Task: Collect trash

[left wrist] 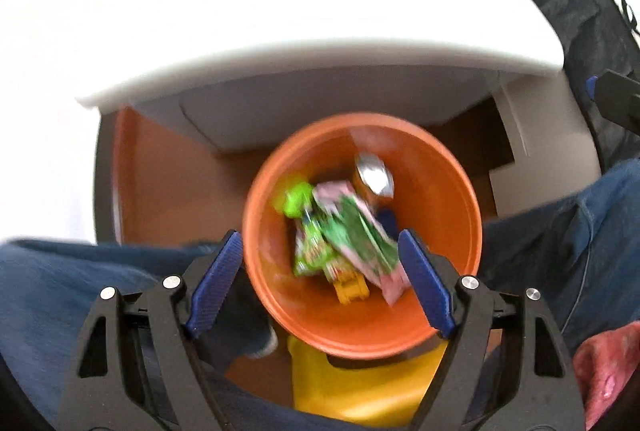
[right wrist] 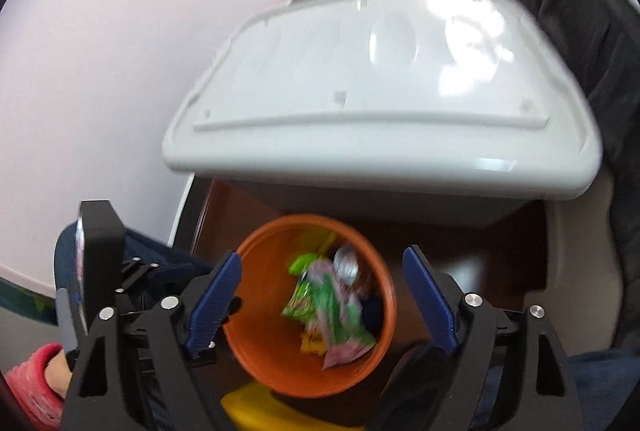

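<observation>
Left hand-held gripper (left wrist: pixel 320 283): I am holding it over the bin, pointing steeply down; its jaws are standing wide with nothing between the pads.
Right hand-held gripper (right wrist: pixel 322 305): I am keeping it above the same bin from the other side; its jaws are also gaping wide and gripping nothing.
Bin (left wrist: pixel 448 187): the orange bin is sitting on the floor between a person's knees, mouth up, right below both grippers.
Trash: a green and pink wrapper (left wrist: pixel 356 231), a lime-green piece (left wrist: pixel 296 199), a small yellow piece (left wrist: pixel 352 289) and a can (left wrist: pixel 374 177) are lying inside the bin, piled toward one side. The views are blurring, so I cannot tell whether any piece is falling or at rest.
Yellow object (left wrist: pixel 352 387): something yellow is showing just under the bin's near rim; I cannot tell what it is.
White box (right wrist: pixel 384 87): a lidded white box is standing just behind the bin.
Risk: I am judging that the left gripper's near finger is hanging close to the rim; dropping lower could knock the bin and tip it.
Risk: the pile is leaning on one wall, so a bump could spill the wrapper.
</observation>
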The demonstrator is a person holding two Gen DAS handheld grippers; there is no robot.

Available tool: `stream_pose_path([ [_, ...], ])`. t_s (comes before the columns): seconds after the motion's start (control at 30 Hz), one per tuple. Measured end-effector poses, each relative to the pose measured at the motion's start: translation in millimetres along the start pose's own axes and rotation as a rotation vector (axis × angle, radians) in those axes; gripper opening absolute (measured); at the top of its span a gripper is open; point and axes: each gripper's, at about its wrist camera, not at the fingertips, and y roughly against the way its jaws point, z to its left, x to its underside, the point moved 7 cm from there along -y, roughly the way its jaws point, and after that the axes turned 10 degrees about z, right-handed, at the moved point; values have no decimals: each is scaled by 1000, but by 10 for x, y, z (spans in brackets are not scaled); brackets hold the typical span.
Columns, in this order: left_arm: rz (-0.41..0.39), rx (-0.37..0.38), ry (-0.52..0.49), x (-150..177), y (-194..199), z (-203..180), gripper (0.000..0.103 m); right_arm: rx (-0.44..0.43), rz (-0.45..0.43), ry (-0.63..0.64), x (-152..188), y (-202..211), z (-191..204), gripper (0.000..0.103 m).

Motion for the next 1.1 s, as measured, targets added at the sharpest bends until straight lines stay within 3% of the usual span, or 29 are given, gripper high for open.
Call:
stream_pose_path([
  [0.33,-307,-25,74,-901,1059,219,82,124,-356,59,-722,902,84,98],
  [0.5,-416,-16,95,-1365,1343,247,82,142,-463,58,-1075,1170,1,98],
  [0.77,-532,-46,84,-1948,1595,211,83,145,-480,44,-1555,983,-154,98],
  [1.1,-603,-106,104,-2273,1670,272,83,148,-447,29,-1815,718,-312,98],
])
